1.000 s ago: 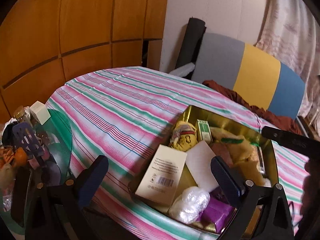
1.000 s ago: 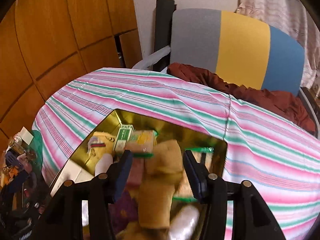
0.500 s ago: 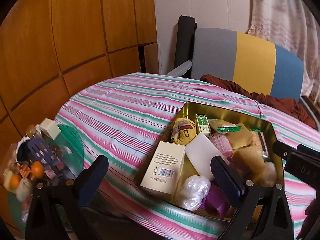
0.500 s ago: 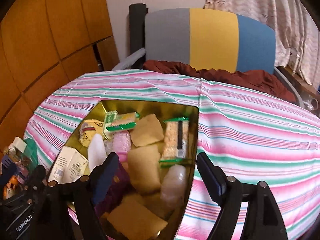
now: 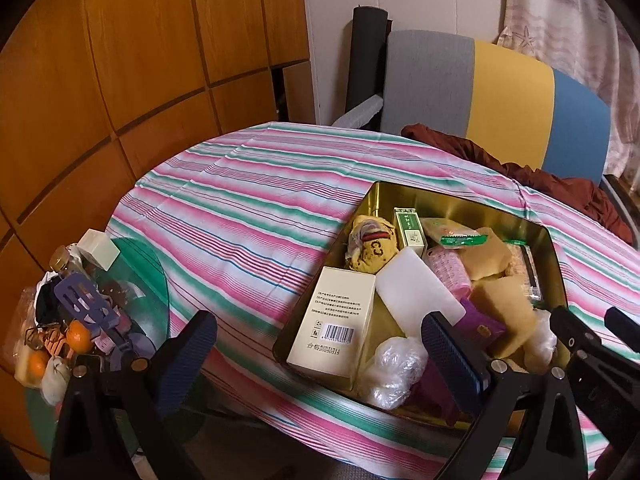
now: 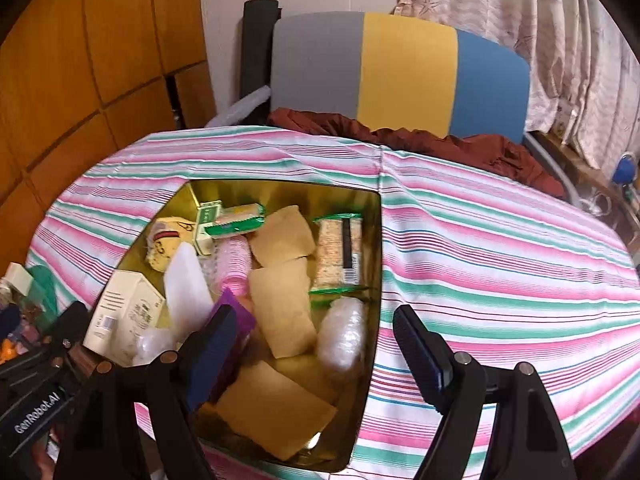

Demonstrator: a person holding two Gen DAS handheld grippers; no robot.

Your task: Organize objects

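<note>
- The gold tin [image 5: 460, 200] sits on the striped surface [image 5: 248, 208], and it is the landmark here.
- The left tongs [image 5: 320, 344] are spread wide and hold nothing. They hang over the near edge of the gold tin.
- The right tongs [image 6: 316, 340] are spread wide too, with nothing between them. They hang above the near end of the gold tin [image 6: 280, 190].
- A second ago the right tongs were almost closed around a tan pad, low inside the gold tin. Now they are open and pulled back higher, and the pad lies in the tin.
- The left tongs have also moved back since then, so more of the gold tin and the room shows.
- Inside the gold tin, three tan pads [image 6: 282, 310] lie in a row down the middle.
- A cream box [image 5: 340, 320] with a bar code leans at the near left corner of the gold tin.
- A white block [image 5: 416, 292] lies just beside the cream box, deeper in the gold tin.
- A pink roller [image 6: 236, 266] lies in the gold tin between the white block and the tan pads.
- A yellow pouch [image 5: 370, 250] and a small green box [image 5: 408, 228] sit at the far left end of the gold tin.
- A striped chair [image 6: 404, 76] stands behind the gold tin, past the surface.
</note>
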